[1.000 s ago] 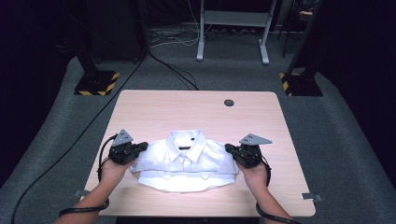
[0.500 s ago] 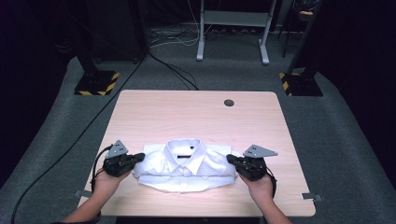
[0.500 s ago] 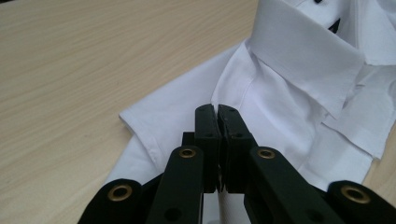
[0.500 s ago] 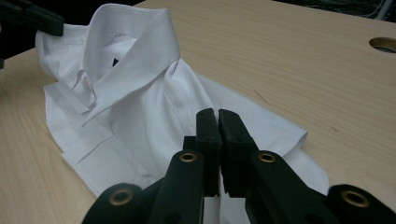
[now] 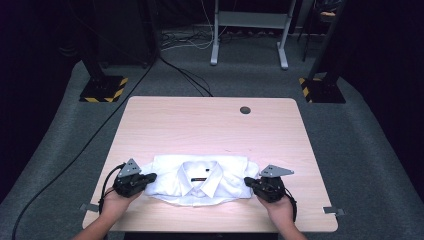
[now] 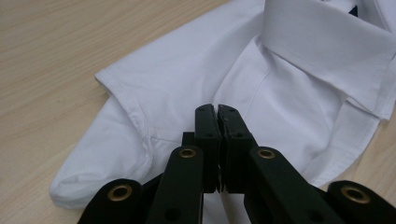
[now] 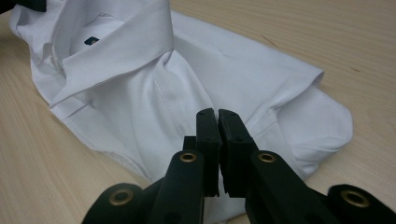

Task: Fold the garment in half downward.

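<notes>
No legible text or labels.

White shirt on pale wood, black tools.

Shirt is plain white, no pattern, with a small dark label inside the collar. Table is light beige woodgrain with one dark round hole near the far edge. My left gripper and right gripper are black with brass-coloured rivets, each carrying a grey plate. Floor is grey carpet. Stand bases carry yellow-and-black hazard stripes. Far frame is light grey.
</notes>
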`<state>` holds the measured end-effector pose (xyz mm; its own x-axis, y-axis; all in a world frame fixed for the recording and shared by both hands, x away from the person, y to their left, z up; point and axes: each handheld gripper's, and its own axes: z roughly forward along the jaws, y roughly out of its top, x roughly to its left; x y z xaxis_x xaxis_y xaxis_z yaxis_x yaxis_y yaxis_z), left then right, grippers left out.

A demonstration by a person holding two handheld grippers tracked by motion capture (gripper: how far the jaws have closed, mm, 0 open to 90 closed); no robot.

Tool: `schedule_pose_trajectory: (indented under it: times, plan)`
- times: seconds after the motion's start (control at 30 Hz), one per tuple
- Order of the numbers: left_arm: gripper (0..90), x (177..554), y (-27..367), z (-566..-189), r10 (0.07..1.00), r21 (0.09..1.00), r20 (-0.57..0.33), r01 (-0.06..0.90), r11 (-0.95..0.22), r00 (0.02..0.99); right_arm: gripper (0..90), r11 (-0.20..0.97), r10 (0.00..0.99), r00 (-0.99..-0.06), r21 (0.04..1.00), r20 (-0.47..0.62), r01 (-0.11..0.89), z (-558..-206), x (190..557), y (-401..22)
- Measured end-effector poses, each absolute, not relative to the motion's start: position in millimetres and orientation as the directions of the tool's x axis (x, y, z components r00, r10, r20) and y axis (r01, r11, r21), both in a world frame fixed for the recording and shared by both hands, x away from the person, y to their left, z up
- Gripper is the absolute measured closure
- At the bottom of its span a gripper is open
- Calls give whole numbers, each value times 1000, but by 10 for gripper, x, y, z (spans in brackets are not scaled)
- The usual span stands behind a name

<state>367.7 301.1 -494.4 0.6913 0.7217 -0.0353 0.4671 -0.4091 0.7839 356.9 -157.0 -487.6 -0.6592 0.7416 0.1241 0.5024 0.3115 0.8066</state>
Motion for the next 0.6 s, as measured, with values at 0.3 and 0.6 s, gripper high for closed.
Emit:
schedule_pose_trajectory:
  times: [0.3,0.6]
  plan:
    - [872,3746,2984,-5143,734,748,-28,501,-436,679,875,347,749,-653,776,109,526,-5026,3674,-1522]
    - [855,3750,3002,-5216,742,742,-51,523,-421,669,855,383,755,-648,735,99,560,-5197,3712,-1486]
